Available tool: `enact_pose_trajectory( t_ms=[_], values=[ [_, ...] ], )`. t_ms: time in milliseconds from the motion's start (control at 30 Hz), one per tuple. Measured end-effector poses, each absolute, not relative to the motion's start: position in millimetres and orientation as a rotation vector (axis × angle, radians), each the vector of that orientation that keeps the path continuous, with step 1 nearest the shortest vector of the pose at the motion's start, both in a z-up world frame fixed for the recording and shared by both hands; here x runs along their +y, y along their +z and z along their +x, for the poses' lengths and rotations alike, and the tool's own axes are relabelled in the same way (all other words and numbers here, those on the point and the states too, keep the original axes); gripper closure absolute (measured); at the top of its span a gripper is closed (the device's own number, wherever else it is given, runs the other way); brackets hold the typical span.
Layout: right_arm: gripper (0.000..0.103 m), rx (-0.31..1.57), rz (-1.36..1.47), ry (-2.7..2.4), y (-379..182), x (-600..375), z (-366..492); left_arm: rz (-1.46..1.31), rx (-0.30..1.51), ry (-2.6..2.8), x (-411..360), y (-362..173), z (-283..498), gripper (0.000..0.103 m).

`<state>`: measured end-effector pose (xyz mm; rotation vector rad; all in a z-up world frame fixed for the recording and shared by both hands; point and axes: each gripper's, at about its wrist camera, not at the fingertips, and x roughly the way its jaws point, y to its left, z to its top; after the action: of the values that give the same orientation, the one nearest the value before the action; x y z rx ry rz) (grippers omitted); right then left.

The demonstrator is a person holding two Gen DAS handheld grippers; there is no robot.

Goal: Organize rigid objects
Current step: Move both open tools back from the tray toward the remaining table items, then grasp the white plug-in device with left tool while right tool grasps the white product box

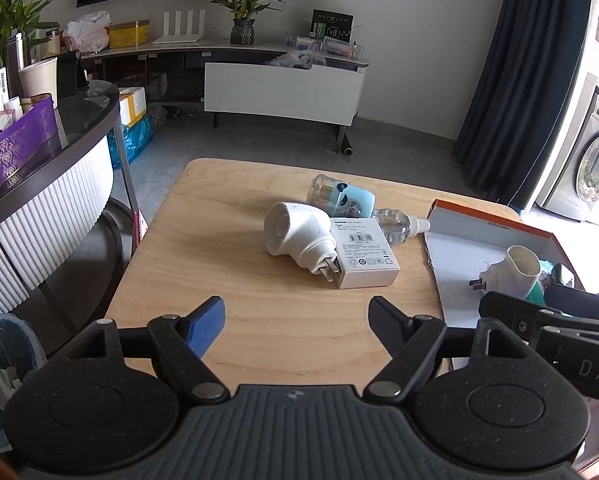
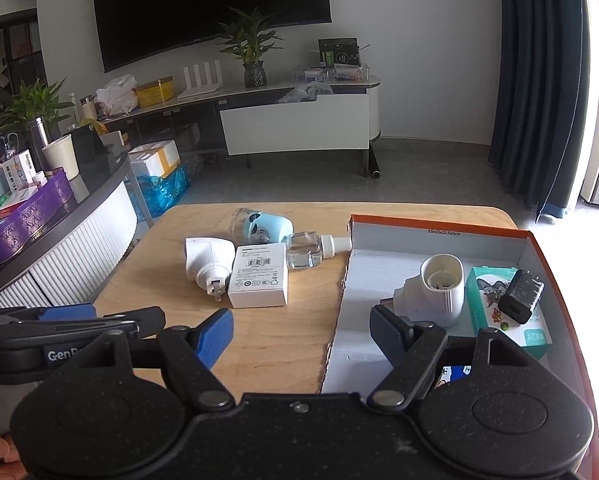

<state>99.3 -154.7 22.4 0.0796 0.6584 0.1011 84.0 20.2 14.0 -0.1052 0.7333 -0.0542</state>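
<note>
Wide apart and holding nothing: left gripper [image 1: 297, 322], right gripper [image 2: 301, 332]. Straight ahead of left fingers, white charger box [image 1: 363, 254] flat on tabletop [image 1: 203, 264]. Beside it, box [image 2: 439, 236].

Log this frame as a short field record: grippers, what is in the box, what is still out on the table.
left gripper: open, empty, over the wooden table
right gripper: open, empty, at the box's near-left edge
box: orange-rimmed, open, on the table's right side
in box: white plug-in device, black charger, green carton
on table: white plug-in unit, white adapter box, clear bottle, blue vaporizer
</note>
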Motion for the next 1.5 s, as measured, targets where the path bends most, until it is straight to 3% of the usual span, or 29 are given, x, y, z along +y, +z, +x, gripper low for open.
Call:
enact_pose_trajectory(
  t_ms=[433, 700, 1067, 1167, 1233, 1500],
  values=[
    [0.014, 0.670, 0.119, 0.115, 12.5, -163.0, 118.9, -0.145, 0.771, -0.035, 22.9, -11.7, 156.8, 0.004],
    [0.014, 0.688, 0.142, 0.121, 3.3, -170.5, 135.3, -0.099, 0.809, 0.000, 17.9, -33.3, 201.4, 0.000],
    [0.014, 0.703, 0.153, 0.146, -4.6, -170.1, 155.2, -0.117, 0.779, 0.011, 35.3, -39.9, 202.8, 0.000],
    [0.014, 0.711, 0.143, 0.156, -5.7, -165.5, 161.5, -0.087, 0.753, -0.015, 30.8, -40.8, 206.1, 0.009],
    [0.014, 0.719, 0.138, 0.161, -6.2, -161.6, 166.8, -0.045, 0.738, -0.052, 25.7, -40.3, 204.6, 0.033],
    [0.014, 0.776, 0.126, 0.196, -15.6, -142.1, 200.3, -0.057, 0.751, -0.032, 42.8, -33.3, 178.7, 0.035]
  ],
)
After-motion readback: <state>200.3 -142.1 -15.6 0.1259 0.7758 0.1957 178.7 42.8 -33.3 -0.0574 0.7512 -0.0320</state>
